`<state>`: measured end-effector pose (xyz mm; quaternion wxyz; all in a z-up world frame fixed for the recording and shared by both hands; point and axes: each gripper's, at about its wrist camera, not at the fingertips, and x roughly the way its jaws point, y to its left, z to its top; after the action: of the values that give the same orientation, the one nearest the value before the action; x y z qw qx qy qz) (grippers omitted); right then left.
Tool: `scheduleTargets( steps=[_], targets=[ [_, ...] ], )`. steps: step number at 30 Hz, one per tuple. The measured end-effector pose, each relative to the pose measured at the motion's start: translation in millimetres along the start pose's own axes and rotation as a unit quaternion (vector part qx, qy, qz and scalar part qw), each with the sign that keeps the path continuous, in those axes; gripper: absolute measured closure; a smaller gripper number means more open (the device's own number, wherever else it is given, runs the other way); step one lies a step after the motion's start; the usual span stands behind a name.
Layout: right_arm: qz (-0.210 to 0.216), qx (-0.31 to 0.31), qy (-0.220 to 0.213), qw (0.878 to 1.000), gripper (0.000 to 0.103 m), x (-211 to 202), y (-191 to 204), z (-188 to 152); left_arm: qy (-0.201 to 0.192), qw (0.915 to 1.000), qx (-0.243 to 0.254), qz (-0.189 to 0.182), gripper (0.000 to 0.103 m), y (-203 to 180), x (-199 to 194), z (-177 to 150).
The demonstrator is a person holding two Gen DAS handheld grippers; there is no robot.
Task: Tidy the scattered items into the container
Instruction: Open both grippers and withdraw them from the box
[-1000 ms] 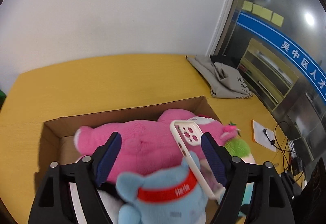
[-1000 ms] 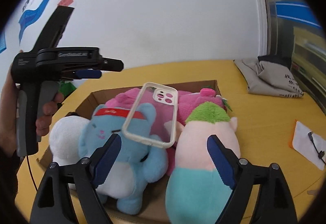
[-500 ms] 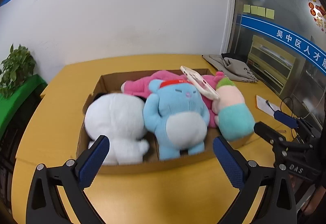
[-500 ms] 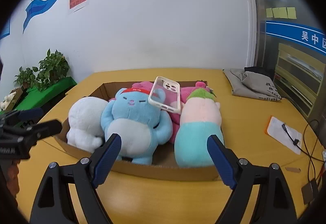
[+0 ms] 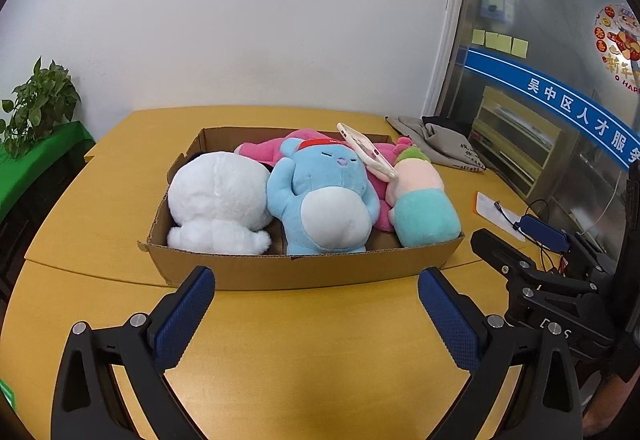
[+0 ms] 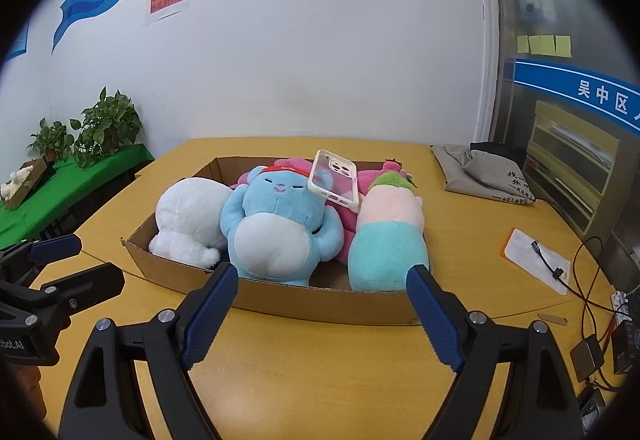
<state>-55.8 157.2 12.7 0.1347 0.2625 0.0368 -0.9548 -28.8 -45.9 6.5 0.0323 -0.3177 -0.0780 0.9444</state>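
A cardboard box (image 5: 304, 272) (image 6: 324, 304) on the yellow table holds a white plush (image 5: 218, 200) (image 6: 188, 216), a blue plush with a red headband (image 5: 324, 196) (image 6: 276, 224), a pink plush (image 5: 264, 150) behind them and a teal-and-pink plush (image 5: 420, 204) (image 6: 386, 236). A white phone case (image 5: 366, 154) (image 6: 334, 180) leans on the plushes. My left gripper (image 5: 316, 320) is open and empty in front of the box. My right gripper (image 6: 322, 314) is open and empty, also in front of the box.
A grey cloth bag (image 5: 440, 144) (image 6: 484, 176) lies at the table's far right. A white card with a cable (image 6: 536, 256) (image 5: 496, 212) lies right of the box. Potted plants (image 6: 88, 128) stand on a green shelf to the left.
Both grippers have pulled back and away from the box, leaving the phone case resting on the plushes. The left gripper went from over the plushes to in front of the box.
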Motion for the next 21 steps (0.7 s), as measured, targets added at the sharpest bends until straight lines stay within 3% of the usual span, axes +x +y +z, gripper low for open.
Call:
scheduleTargets(
  steps=[21],
  targets=[
    [-0.014,0.003,0.004,1.000,0.017,-11.2,-12.2,-8.3,-0.005,1.0000,-0.007,0.004,0.000,-13.7,-2.1,-7.5]
  ],
)
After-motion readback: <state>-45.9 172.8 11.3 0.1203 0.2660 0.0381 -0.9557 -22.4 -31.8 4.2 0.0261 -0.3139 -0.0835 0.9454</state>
